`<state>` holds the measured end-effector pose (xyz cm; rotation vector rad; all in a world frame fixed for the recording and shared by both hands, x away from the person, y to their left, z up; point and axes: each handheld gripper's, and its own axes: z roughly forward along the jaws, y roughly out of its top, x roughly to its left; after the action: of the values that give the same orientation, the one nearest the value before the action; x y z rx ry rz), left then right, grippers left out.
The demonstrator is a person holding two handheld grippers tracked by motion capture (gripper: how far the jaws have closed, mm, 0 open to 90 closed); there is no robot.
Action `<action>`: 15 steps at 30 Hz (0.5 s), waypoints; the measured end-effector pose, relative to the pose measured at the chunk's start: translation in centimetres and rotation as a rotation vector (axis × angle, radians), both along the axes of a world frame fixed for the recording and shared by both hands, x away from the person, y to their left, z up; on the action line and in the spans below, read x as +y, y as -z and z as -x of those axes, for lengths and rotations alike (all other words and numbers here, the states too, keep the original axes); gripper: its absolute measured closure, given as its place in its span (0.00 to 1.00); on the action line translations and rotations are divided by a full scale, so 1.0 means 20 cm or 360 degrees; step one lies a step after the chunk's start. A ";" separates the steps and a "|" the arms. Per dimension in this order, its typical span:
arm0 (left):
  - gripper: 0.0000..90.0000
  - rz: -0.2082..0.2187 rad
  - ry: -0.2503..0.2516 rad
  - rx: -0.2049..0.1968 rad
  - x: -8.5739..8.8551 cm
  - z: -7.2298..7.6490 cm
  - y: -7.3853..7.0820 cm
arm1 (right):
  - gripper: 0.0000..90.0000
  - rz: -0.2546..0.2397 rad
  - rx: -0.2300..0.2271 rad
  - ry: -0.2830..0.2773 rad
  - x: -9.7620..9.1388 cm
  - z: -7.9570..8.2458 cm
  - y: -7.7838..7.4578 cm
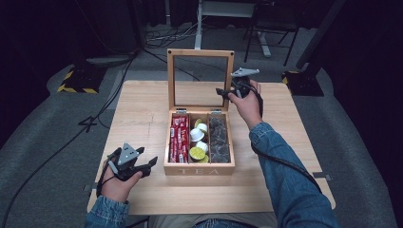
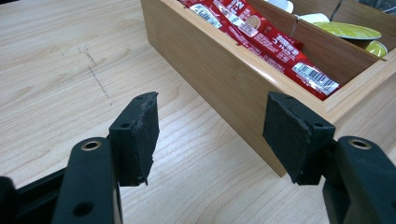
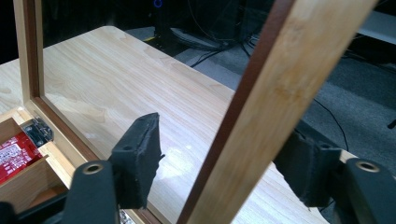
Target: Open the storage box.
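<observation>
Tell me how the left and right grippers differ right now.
The left gripper rests low on the light wooden table beside the wooden tea box, its jaws open with nothing between them. The right gripper is raised, its jaws straddling the upright glass-paned lid's frame. Both have black padded jaws.

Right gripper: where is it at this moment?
In the high view, the right gripper is at the right edge of the tea box's upright lid; its own view shows the lid frame between its open jaws.

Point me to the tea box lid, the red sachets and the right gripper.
tea box lid (image 1: 200, 53), high view, top rail of its wooden frame.
red sachets (image 1: 179, 137), high view, middle of the stack in the box's left compartment.
right gripper (image 1: 222, 92), high view, at the jaw tips beside the lid's right rail.
</observation>
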<state>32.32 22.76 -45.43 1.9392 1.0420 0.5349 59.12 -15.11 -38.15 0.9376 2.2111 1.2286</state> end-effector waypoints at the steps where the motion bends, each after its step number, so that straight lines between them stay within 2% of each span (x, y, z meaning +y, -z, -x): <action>1: 0.40 0.0007 -0.0004 0.0014 0.00 -0.01 -0.01 | 0.36 0.0000 0.0000 0.0004 -0.01 0.00 0.00; 4: 0.40 0.0026 -0.0010 0.0044 0.01 -0.02 -0.02 | 0.35 -0.0023 0.0002 0.0006 -0.04 0.01 -0.03; 8: 0.40 0.0019 -0.0004 0.0059 0.02 -0.04 -0.03 | 0.34 -0.0039 -0.0006 0.0002 -0.07 0.04 -0.06; 12: 0.40 0.0021 0.0001 0.0075 0.02 -0.07 -0.04 | 0.34 -0.0071 0.0000 -0.0019 -0.14 0.11 -0.14; 14: 0.40 0.0021 0.0003 0.0076 0.01 -0.07 -0.04 | 0.34 -0.0073 0.0000 -0.0023 -0.15 0.12 -0.15; 15: 0.40 0.0017 0.0008 0.0070 0.01 -0.07 -0.04 | 0.35 -0.0079 -0.0010 -0.0048 -0.17 0.16 -0.19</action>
<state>33.75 22.97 -44.72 1.9512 1.0654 0.4849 55.93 -18.47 -34.36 0.9217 2.2066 1.3038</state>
